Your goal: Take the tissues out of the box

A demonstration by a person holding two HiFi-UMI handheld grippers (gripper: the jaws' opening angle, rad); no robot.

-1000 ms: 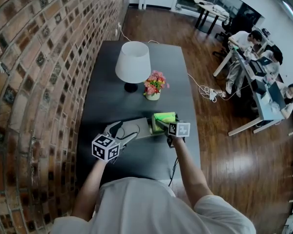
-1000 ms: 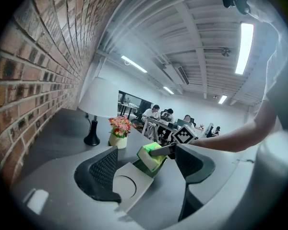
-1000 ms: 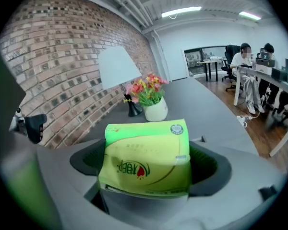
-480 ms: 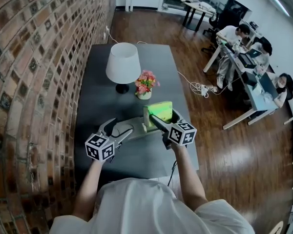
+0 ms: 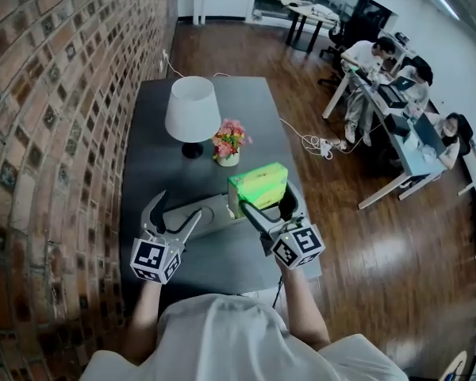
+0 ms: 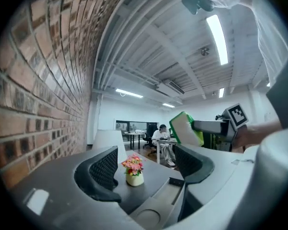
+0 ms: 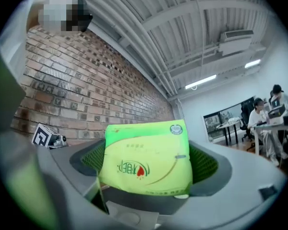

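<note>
A green pack of tissues hangs above the dark table, and my right gripper is shut on it, one jaw on each side. In the right gripper view the pack fills the space between the mesh pads of the right gripper. A flat grey box lies on the table below and to the left of the pack. My left gripper stands open at the box's left end, with nothing between its jaws. The left gripper view has the left gripper over the box and the raised pack beyond.
A white lamp and a small pot of pink flowers stand behind the box. A brick wall runs along the table's left side. Right of the table are wooden floor, a cable and people at desks.
My right gripper has lifted the green pack up and away from the grey box. The left gripper has drawn back a little toward me, still open.
</note>
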